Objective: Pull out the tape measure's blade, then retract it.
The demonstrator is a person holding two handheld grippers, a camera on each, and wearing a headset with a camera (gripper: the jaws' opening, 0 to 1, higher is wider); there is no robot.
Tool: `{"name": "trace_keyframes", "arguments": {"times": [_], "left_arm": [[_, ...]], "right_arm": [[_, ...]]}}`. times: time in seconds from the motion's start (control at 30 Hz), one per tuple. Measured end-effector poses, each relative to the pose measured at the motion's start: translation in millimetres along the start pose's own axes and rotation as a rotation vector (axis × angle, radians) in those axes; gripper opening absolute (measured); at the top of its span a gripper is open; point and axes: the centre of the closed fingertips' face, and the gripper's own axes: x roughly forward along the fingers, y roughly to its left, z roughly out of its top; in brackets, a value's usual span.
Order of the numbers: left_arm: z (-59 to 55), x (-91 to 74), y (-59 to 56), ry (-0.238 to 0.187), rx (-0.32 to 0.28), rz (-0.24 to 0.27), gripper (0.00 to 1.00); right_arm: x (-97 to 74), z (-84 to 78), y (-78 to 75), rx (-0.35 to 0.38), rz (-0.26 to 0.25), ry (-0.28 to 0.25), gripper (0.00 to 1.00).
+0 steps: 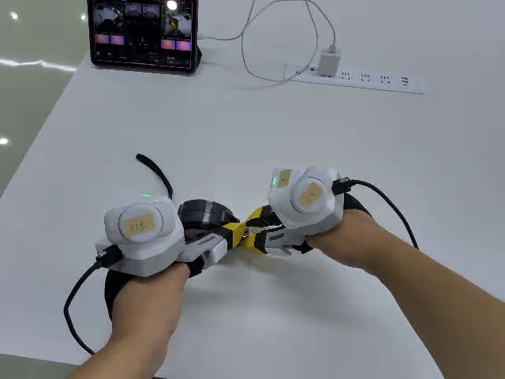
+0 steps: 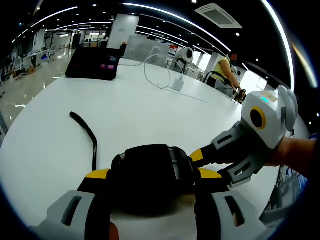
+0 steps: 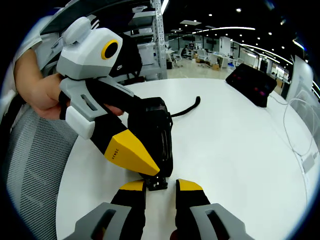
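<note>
my left gripper (image 2: 153, 176) is pressed together on the tape measure (image 2: 150, 167), one yellow-tipped jaw on each flat side of the case, low in the middle of the left gripper view. as i judge it, i hold it this way so the body stays anchored on the white table (image 1: 237, 118) while the other side does the pulling.

my right gripper (image 3: 161, 187) faces the case head-on, which lines it up with the slot the blade should come out of. at the bottom centre of the right gripper view its jaws stand narrowly apart on either side of the small dark end tab (image 3: 157, 183). i cannot tell whether the pads are biting on it yet.

the tape measure is a chunky black case, rounded and glossy. it sits at the middle of the head view between my two grippers. its black wrist strap (image 2: 87, 135) trails loose across the table toward the left of the left gripper view. no length of blade shows outside the case, so the pull looks not yet begun.
</note>
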Motion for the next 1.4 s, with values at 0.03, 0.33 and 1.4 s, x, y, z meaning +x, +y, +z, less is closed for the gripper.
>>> {"name": "trace_keyframes", "arguments": {"times": [0.03,0.33,1.4], "left_arm": [[0.2,0.1,-0.4,-0.001,-0.001,0.000,0.65],[3.5,-1.6,-1.8,-0.013,0.009,-0.007,0.65],[12.8,-14.1,-5.5,-0.052,0.085,-0.061,0.68]], "right_arm": [[-0.3,0.3,-0.1,-0.001,0.001,0.000,0.19],[-3.1,1.6,-2.0,0.006,-0.018,-0.008,0.23],[-28.0,-5.8,0.0,0.061,-0.096,-0.035,0.36]]}}
